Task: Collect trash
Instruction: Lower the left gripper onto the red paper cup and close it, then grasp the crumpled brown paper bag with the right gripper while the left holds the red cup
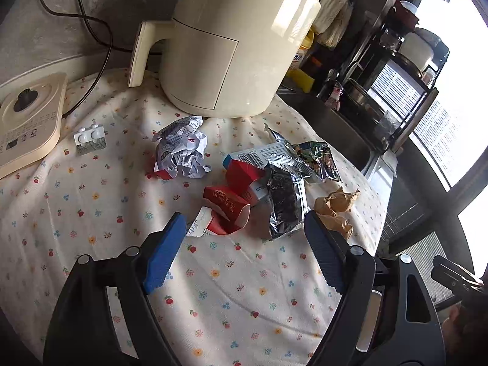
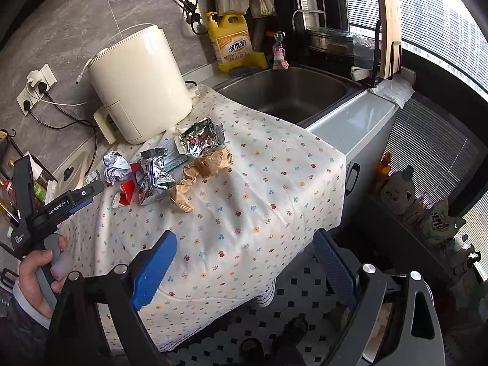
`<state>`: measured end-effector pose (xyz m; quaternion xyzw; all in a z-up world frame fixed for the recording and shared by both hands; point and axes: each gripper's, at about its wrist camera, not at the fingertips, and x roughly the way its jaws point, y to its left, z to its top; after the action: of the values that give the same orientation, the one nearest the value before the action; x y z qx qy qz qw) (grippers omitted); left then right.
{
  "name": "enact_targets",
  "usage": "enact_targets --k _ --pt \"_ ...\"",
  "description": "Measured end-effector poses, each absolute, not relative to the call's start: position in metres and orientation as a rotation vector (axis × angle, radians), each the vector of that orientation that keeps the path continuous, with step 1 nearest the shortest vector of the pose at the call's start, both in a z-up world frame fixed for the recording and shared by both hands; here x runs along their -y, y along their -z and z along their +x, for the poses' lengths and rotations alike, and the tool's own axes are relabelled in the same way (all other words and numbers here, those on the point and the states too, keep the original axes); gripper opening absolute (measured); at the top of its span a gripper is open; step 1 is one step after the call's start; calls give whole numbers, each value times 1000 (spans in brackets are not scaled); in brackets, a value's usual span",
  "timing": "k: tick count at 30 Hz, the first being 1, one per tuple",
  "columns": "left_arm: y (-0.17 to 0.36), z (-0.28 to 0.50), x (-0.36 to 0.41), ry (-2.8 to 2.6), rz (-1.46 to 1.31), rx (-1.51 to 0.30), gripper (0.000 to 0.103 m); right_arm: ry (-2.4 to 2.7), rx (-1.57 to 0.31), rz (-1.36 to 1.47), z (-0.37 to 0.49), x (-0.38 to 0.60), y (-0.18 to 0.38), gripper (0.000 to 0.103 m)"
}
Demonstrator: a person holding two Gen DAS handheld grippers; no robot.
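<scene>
Left wrist view: the left gripper (image 1: 244, 222) hangs with its blue fingers (image 1: 164, 253) spread, nothing pinched, just short of the trash heap on the flowered cloth (image 1: 91, 201). A red carton (image 1: 227, 210) lies at 12 o'clock from the tips, a foil wrapper (image 1: 285, 201) at 1 o'clock, crumpled paper (image 1: 181, 149) at 11 o'clock, brown paper (image 1: 334, 207) at 2 o'clock. Behind stands a cream appliance (image 1: 231, 45). Right wrist view: the right gripper (image 2: 244, 250) is spread too, empty, over the cloth's near edge; the heap sits at 11 o'clock, a sink (image 2: 289, 91) at 1 o'clock.
</scene>
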<state>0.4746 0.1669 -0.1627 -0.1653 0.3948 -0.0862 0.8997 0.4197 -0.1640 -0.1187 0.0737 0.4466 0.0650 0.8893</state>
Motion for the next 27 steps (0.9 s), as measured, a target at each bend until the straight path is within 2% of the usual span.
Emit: enact_targets --k 14,17,20,21,23,24,26,27 --pt "196 515 -170 123 -352 -888 79 -312 -997 111 490 114 151 82" --pt "205 527 -167 115 -353 -915 73 -339 -1019 93 504 103 161 82" --pt "207 531 -164 105 -341 -909 63 -365 -1042 85 516 96 169 81" --pt "208 532 -164 109 -341 -910 48 -374 -1046 80 520 93 171 81" --pt "206 531 -165 123 -362 -915 35 -391 -1054 77 527 87 175 81" --pt "204 529 -166 118 -363 -915 22 -398 -1057 74 530 83 177 81" --pt "198 523 -171 97 -369 -919 19 -409 -1056 57 536 77 181 77" --pt "194 518 -176 86 -377 -913 19 -410 -1060 53 539 74 184 70"
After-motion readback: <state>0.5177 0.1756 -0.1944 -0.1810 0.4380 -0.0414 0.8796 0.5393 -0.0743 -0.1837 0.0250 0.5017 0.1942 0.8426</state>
